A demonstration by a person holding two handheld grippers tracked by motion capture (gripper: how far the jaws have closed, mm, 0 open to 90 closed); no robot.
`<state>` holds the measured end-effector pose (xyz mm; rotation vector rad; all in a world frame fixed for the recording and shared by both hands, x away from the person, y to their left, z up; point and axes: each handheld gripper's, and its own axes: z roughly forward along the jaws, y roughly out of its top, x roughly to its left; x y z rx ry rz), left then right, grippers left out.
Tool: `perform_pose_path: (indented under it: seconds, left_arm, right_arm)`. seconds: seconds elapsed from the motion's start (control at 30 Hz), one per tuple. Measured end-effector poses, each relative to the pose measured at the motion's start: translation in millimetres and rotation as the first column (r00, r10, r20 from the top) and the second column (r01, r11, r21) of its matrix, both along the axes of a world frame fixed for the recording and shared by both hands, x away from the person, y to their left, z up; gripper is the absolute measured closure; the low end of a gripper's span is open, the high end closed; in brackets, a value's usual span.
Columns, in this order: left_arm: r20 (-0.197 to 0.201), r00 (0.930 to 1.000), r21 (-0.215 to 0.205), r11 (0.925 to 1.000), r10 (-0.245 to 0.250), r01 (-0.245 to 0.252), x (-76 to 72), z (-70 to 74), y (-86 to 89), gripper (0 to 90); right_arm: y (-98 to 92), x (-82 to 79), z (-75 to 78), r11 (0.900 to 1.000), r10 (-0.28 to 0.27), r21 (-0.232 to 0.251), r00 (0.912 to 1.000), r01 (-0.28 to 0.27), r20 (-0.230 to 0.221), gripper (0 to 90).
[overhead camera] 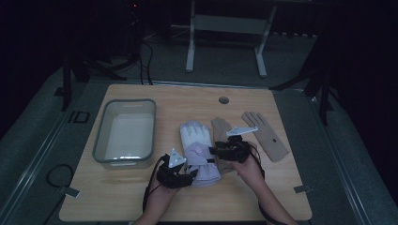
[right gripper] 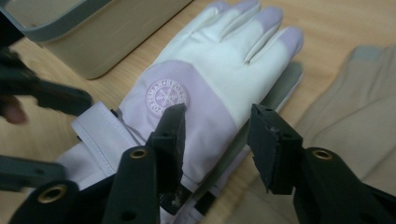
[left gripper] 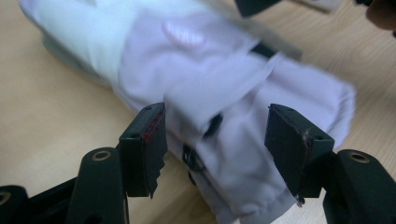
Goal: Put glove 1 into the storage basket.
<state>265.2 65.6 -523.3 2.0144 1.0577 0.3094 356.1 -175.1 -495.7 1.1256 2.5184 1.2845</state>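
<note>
light: dim | floor [overhead camera: 220, 56]: grey | table [overhead camera: 117, 201]: wooden, light | behind: white frame legs [overhead camera: 190, 47]

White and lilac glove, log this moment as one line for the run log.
object: white and lilac glove on table | left gripper: straddles cuff | right gripper: straddles glove's edge | bin: empty

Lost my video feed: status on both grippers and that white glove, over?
Left gripper open astride white-lilac glove cuff. Right gripper open over its wrist. Tan glove alongside; bin apart.
</note>
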Motion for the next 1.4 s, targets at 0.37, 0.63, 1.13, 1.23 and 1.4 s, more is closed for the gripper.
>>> perform_pose_path:
  seconds: [0.37, 0.63, 1.13, 1.23, 1.4]
  left_arm:
    - [-0.149, 0.9888, -0.039, 0.9992, 0.004, -0.010, 11.5, -27.1, 3.2, 36.5]
    - [-0.200, 0.9784, -0.110, 0.9935, -0.052, 0.031, 21.9, -36.5, 12.1, 36.5]
    - [-0.294, 0.9497, -0.155, 0.9858, -0.109, 0.065, 29.4, -35.0, 14.9, 55.7]
    - [-0.316, 0.9414, -0.170, 0.9832, -0.117, 0.065, 30.3, -31.9, 15.6, 67.2]
    - [-0.340, 0.9312, -0.175, 0.9817, -0.133, 0.076, 32.9, -26.5, 16.5, 73.6]
  right_arm:
    - [6.3, 10.0, -40.7, 1.000, -0.021, -0.007, 0.9789, 0.020, -0.203, 46.8]
    - [-0.1, 25.0, -58.5, 0.994, 0.043, 0.112, 0.9313, -0.003, -0.362, 49.6]
    - [33.1, -15.1, -37.1, 0.982, 0.028, -0.188, 0.9996, -0.028, -0.004, 75.8]
    - [36.0, -19.2, -35.9, 0.979, 0.020, -0.205, 0.9994, -0.014, 0.027, 76.8]
    - [34.9, -23.8, -32.4, 0.983, 0.003, -0.185, 0.9988, 0.006, 0.049, 77.7]
